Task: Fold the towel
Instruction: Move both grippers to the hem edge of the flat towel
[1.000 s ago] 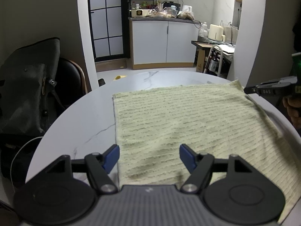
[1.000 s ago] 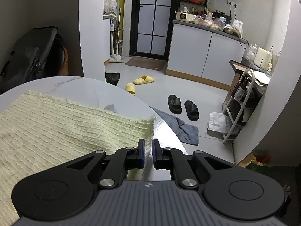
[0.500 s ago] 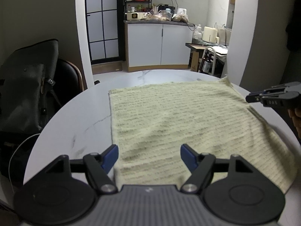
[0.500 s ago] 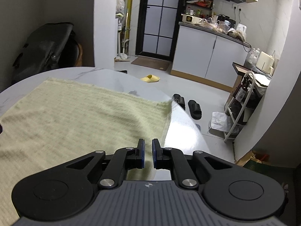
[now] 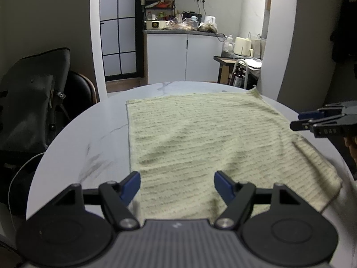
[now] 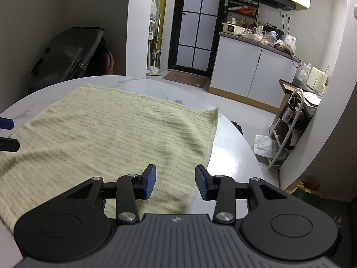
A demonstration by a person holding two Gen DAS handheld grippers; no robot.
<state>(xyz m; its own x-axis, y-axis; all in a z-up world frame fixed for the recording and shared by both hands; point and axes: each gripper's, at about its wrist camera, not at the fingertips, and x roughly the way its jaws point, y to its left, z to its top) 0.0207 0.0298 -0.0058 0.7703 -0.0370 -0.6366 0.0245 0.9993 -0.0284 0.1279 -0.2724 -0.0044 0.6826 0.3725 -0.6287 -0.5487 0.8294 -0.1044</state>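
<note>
Two grippers stand over the towel, which lies flat on the round bench. Your left gripper holds its fingers wide, empty. Your right gripper is opening, fingers clear of cloth. Judged step: regrasp; next, pinch both near corners. No readable writing.

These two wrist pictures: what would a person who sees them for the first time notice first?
A pale green towel lies spread flat over most of a round white marble table. Both grippers hang over its near edge: the left gripper stands wide open, and the right gripper is opening, its pads clear of the cloth. A dark bag rests on a chair at the left.
</note>
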